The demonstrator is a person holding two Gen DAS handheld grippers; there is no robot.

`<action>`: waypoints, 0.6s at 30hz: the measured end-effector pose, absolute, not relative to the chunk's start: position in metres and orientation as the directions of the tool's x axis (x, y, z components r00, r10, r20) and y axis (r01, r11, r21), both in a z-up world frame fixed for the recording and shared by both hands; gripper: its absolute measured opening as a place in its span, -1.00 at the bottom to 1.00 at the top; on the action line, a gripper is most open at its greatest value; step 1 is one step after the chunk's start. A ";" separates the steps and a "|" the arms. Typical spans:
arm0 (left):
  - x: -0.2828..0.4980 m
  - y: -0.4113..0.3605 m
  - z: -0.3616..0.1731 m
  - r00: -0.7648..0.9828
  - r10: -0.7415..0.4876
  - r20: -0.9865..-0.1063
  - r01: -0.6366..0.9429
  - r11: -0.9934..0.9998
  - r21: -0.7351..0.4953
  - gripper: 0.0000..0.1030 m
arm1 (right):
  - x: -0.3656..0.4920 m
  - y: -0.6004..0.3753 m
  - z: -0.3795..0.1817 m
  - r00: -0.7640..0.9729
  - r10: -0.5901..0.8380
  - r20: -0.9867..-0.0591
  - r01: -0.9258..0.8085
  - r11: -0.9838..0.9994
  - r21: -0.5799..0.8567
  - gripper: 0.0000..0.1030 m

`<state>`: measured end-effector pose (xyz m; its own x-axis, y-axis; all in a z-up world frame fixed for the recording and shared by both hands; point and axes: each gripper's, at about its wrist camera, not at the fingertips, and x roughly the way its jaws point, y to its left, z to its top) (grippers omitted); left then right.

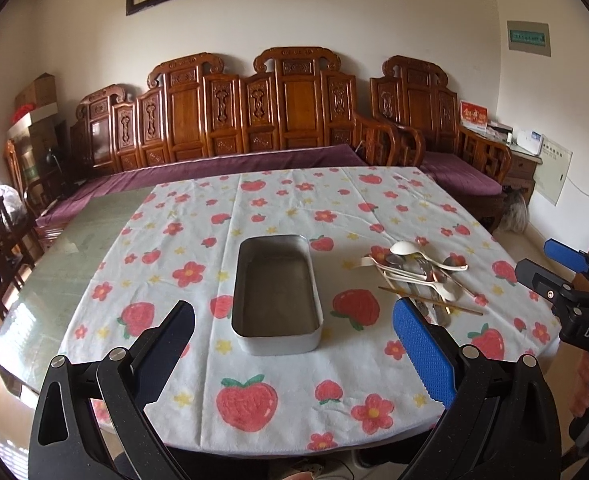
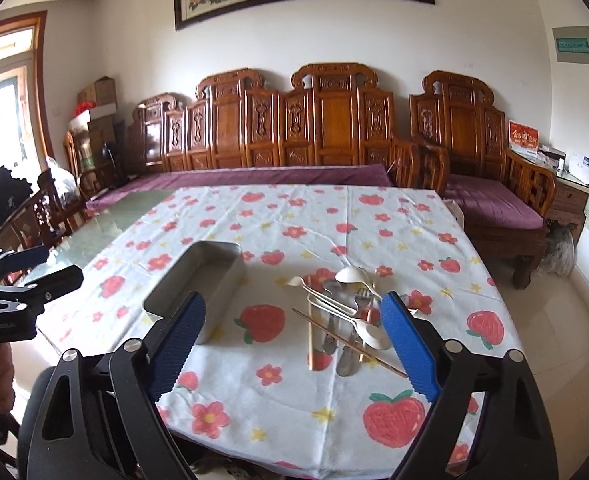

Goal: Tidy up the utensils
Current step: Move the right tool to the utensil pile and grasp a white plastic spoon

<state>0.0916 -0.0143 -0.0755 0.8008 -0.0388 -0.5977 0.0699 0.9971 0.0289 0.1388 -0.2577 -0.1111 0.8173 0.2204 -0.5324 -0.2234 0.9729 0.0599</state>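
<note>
Both grippers are hovering over the near edge of a table under a strawberry-print cloth (image 1: 278,216), jaws spread wide and gripping nothing. Left gripper (image 1: 294,344) is framing the empty metal tin (image 1: 276,292), seen lengthwise and fully open to view; from the right wrist the right gripper (image 2: 294,332) is cutting off the tin's near corner. The right view is showing the utensil pile (image 2: 342,316) closest, just right of the tin: pale spoons, a fork, chopsticks, overlapping so individual pieces are proving hard to count.
</note>
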 end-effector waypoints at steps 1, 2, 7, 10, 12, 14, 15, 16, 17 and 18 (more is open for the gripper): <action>0.095 -0.015 -0.078 0.796 -0.041 -0.604 0.074 0.997 0.030 0.86 | 0.145 -0.261 -0.116 0.810 0.222 -0.543 -0.229 0.972 0.056 0.72; 0.100 -0.016 -0.081 0.791 -0.044 -0.610 0.080 0.996 0.031 0.86 | 0.150 -0.262 -0.118 0.804 0.221 -0.552 -0.232 0.971 0.052 0.70; 0.119 -0.021 -0.097 0.764 -0.058 -0.643 0.104 0.994 0.034 0.86 | 0.179 -0.276 -0.138 0.760 0.234 -0.607 -0.267 0.963 0.036 0.55; 0.131 -0.024 -0.107 0.745 -0.070 -0.663 0.119 0.993 0.029 0.86 | 0.198 -0.282 -0.155 0.730 0.235 -0.642 -0.293 0.956 0.017 0.43; 0.136 -0.027 -0.114 0.733 -0.078 -0.675 0.130 0.991 0.027 0.86 | 0.210 -0.287 -0.166 0.707 0.238 -0.666 -0.303 0.953 0.020 0.36; 0.142 -0.030 -0.121 0.722 -0.082 -0.687 0.141 0.990 0.030 0.86 | 0.220 -0.292 -0.179 0.683 0.241 -0.690 -0.308 0.951 0.028 0.29; 0.145 -0.032 -0.124 0.718 -0.083 -0.691 0.146 0.989 0.032 0.86 | 0.226 -0.295 -0.186 0.670 0.242 -0.702 -0.309 0.950 0.033 0.25; 0.148 -0.034 -0.127 0.714 -0.084 -0.695 0.150 0.988 0.036 0.86 | 0.233 -0.298 -0.195 0.656 0.239 -0.716 -0.307 0.951 0.036 0.22; 0.151 -0.036 -0.131 0.709 -0.086 -0.700 0.157 0.987 0.038 0.86 | 0.236 -0.301 -0.201 0.647 0.235 -0.725 -0.305 0.952 0.037 0.21; 0.154 -0.039 -0.134 0.704 -0.088 -0.704 0.162 0.986 0.038 0.86 | 0.242 -0.304 -0.208 0.636 0.228 -0.737 -0.299 0.954 0.037 0.19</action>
<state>0.1536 -0.0387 -0.1340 0.7043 -0.0882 -0.7044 0.1618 0.9861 0.0383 0.2419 -0.3038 -0.2084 0.6364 0.2279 -0.7369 -0.2988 0.9536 0.0369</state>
